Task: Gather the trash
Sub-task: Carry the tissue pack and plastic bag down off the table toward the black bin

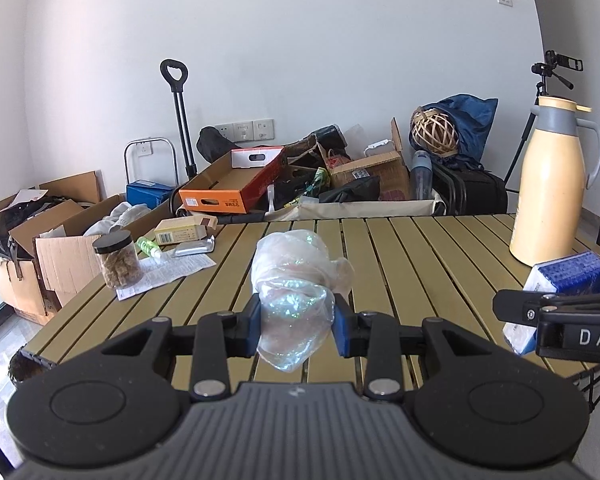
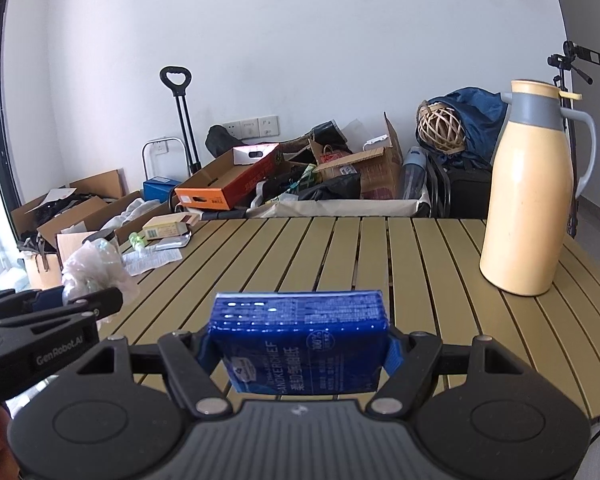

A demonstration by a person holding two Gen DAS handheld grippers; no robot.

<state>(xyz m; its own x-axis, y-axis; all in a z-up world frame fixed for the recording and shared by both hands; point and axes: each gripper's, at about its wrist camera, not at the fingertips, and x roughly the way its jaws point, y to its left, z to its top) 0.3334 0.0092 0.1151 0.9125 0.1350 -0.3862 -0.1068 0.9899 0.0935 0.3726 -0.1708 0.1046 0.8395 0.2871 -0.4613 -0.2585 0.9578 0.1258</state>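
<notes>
My left gripper is shut on a crumpled clear plastic bag and holds it above the slatted table. The bag also shows at the left of the right wrist view. My right gripper is shut on a blue handkerchief tissue pack, held above the table's near edge. The pack also shows at the right edge of the left wrist view, beside the right gripper's black finger. The two grippers sit side by side, close together.
A yellow thermos jug stands at the table's right. At the far left lie a jar of snacks, a printed paper sheet, a small box, a foil pack and a green bottle. Cardboard boxes and bags crowd the floor behind.
</notes>
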